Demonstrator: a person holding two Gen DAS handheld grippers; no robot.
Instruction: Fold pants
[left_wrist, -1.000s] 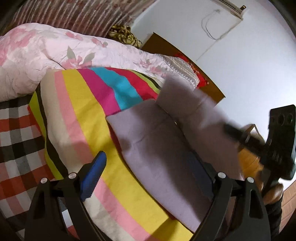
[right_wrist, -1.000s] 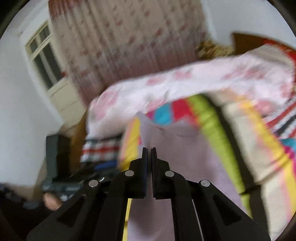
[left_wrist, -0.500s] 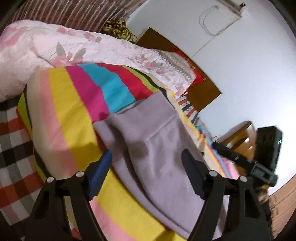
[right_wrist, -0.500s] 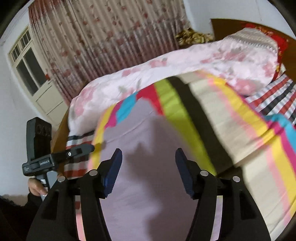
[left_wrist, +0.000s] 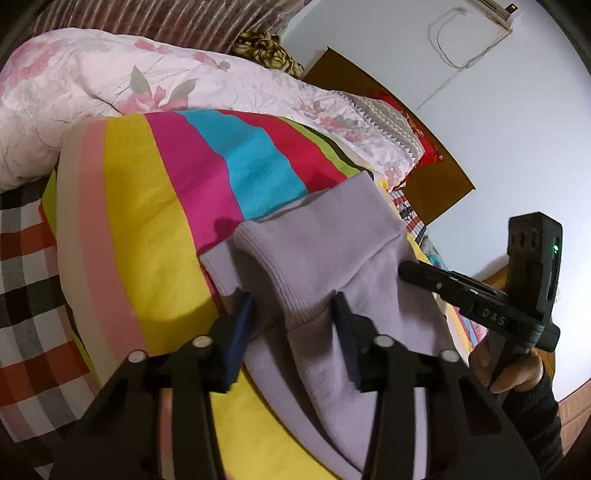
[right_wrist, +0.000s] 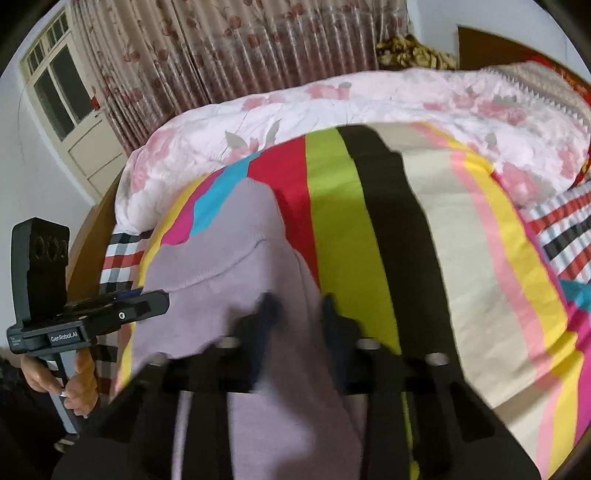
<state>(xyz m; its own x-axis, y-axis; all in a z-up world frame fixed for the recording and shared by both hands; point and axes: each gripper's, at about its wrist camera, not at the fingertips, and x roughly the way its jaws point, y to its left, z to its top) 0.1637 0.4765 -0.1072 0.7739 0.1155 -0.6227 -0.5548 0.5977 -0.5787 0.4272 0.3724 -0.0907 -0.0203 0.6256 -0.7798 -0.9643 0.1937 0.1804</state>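
Lilac pants (left_wrist: 325, 236) lie folded on a striped blanket, with a ribbed hem bunched up at the near end. My left gripper (left_wrist: 291, 325) is closing its jaws, and that ribbed hem is squeezed between the blue pads. In the right wrist view the pants (right_wrist: 229, 240) run from the middle to the bottom edge. My right gripper (right_wrist: 299, 306) is blurred and has its jaws drawn in on the pants' right edge, with cloth between the fingers. Each view shows the other gripper's black body held in a hand (left_wrist: 517, 373) at the side.
The striped blanket (left_wrist: 147, 206) covers the bed, with a pink floral quilt (left_wrist: 92, 85) heaped behind it and a checked sheet (left_wrist: 22, 266) at the left. A wooden headboard (left_wrist: 424, 173) stands by the wall. A curtain (right_wrist: 240, 48) and door (right_wrist: 85, 147) lie beyond.
The right gripper let go of the lifted cloth, which dropped flat, then sank and closed on the pants' edge. The left gripper moved in and narrowed its jaws around the ribbed hem.
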